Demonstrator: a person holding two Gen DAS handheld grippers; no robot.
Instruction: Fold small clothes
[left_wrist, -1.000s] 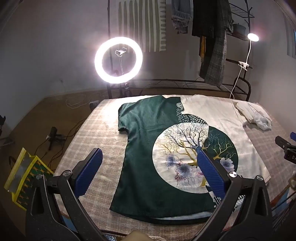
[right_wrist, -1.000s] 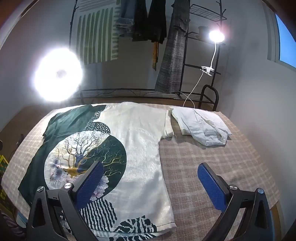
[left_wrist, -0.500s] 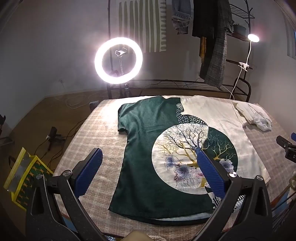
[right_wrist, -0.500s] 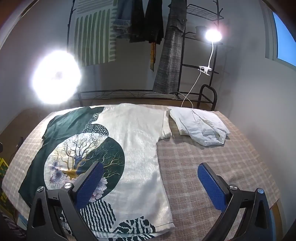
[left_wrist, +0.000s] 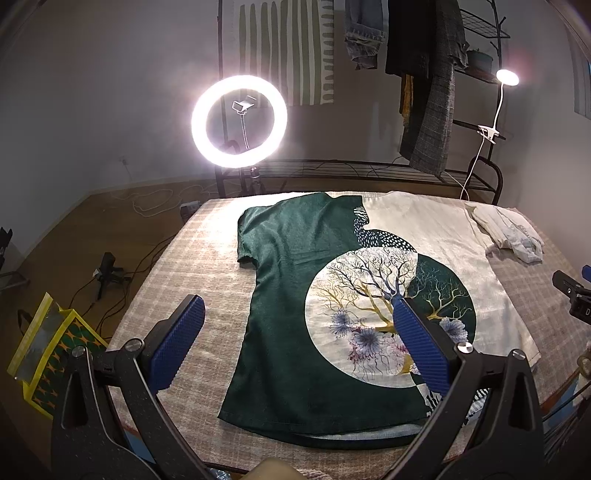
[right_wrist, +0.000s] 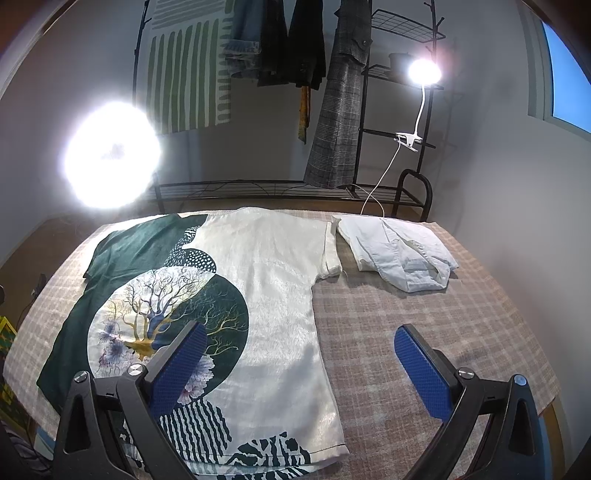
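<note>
A green and cream T-shirt (left_wrist: 295, 295) (right_wrist: 273, 280) with a round tree print lies spread flat on the checked table cover, its hem toward me. My left gripper (left_wrist: 299, 336) hovers open above the shirt's green half, holding nothing. Over the shirt's cream right edge and the bare cover, my right gripper (right_wrist: 295, 358) is also open and empty. A folded white garment (right_wrist: 399, 254) (left_wrist: 513, 236) rests at the far right, just past the shirt's right sleeve.
The checked table cover (right_wrist: 424, 317) (left_wrist: 192, 280) shows bare to the right of the shirt. A ring light (left_wrist: 239, 122) and a clothes rack (right_wrist: 343, 92) stand behind the table. A yellow patterned bag (left_wrist: 48, 354) sits on the floor at the left.
Both grippers have drifted slightly; the shirt and folded garment have not moved. Jaws stay open.
</note>
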